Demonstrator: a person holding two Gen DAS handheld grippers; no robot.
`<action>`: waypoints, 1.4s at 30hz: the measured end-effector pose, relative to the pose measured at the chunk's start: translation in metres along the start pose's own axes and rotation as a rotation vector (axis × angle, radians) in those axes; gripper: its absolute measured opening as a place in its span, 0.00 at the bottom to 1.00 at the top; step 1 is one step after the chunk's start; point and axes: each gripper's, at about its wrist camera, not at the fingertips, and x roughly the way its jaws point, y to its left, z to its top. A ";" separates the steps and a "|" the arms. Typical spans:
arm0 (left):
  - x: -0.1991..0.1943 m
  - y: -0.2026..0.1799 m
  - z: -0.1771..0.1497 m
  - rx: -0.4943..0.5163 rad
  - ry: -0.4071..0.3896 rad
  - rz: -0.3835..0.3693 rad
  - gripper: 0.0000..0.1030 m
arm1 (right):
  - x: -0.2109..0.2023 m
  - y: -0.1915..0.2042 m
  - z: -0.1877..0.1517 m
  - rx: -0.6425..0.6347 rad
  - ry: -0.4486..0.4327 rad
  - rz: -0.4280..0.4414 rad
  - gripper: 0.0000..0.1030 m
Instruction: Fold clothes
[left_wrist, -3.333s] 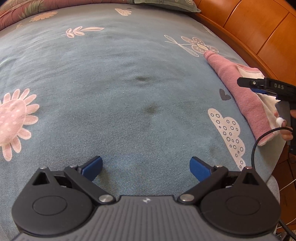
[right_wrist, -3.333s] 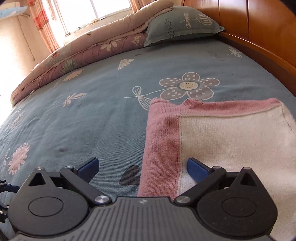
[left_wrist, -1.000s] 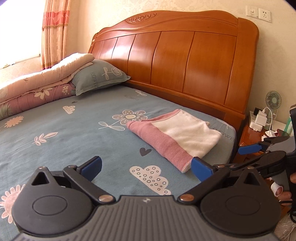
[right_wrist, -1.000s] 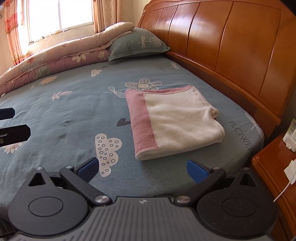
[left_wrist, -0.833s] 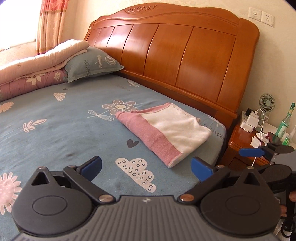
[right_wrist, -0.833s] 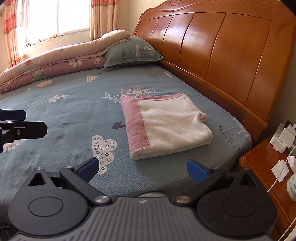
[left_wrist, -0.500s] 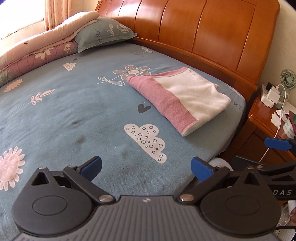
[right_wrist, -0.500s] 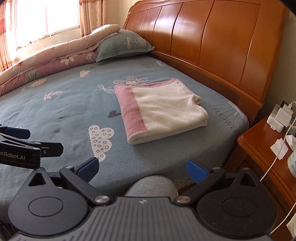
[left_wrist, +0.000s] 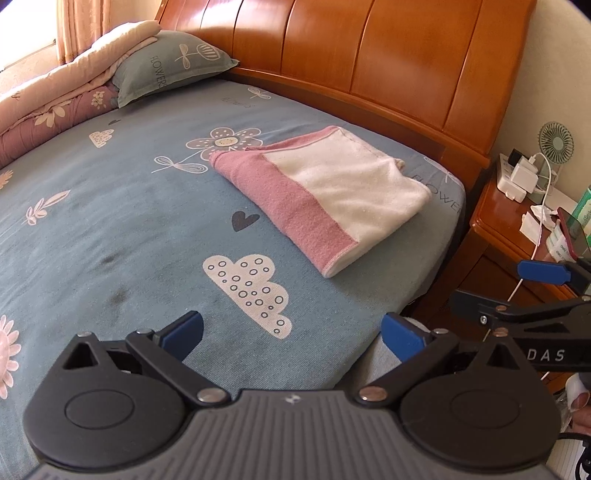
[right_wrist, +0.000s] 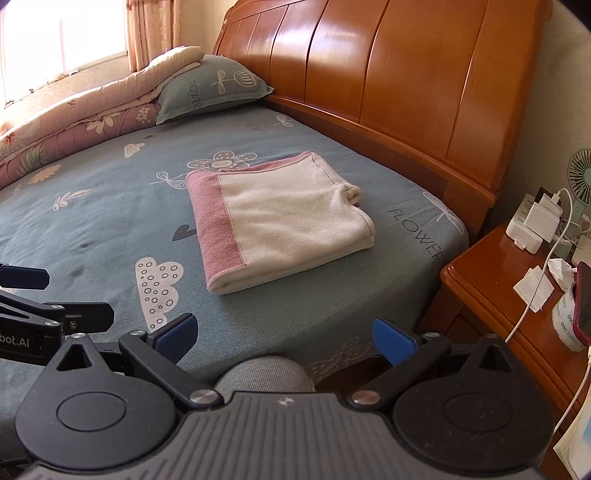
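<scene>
Pink-and-white folded cloth (left_wrist: 332, 192), one only, lies flat on the blue patterned bedsheet (left_wrist: 110, 221) near the wooden headboard (left_wrist: 369, 55).
Two grippers hang back off the bed edge, well apart from it: left gripper (left_wrist: 291, 332) and right gripper (right_wrist: 284, 332), both with blue-tipped fingers spread wide and empty. One grey-clad knee (right_wrist: 264, 373) shows between the right fingers; one cluttered wooden nightstand (right_wrist: 491, 280) stands beside the bed.

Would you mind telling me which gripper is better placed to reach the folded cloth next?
Probably the right gripper: the folded cloth lies almost straight ahead, while it sits off to the right of the left gripper.
</scene>
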 end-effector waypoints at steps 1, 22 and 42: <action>0.003 -0.001 0.003 0.003 0.001 -0.010 0.99 | 0.001 -0.002 0.002 0.001 0.000 -0.007 1.00; 0.025 -0.004 0.019 0.005 0.028 -0.052 0.99 | 0.014 -0.016 0.011 0.039 0.018 -0.039 1.00; 0.026 -0.007 0.019 0.032 0.025 -0.019 0.99 | 0.016 -0.015 0.012 0.039 0.022 -0.021 1.00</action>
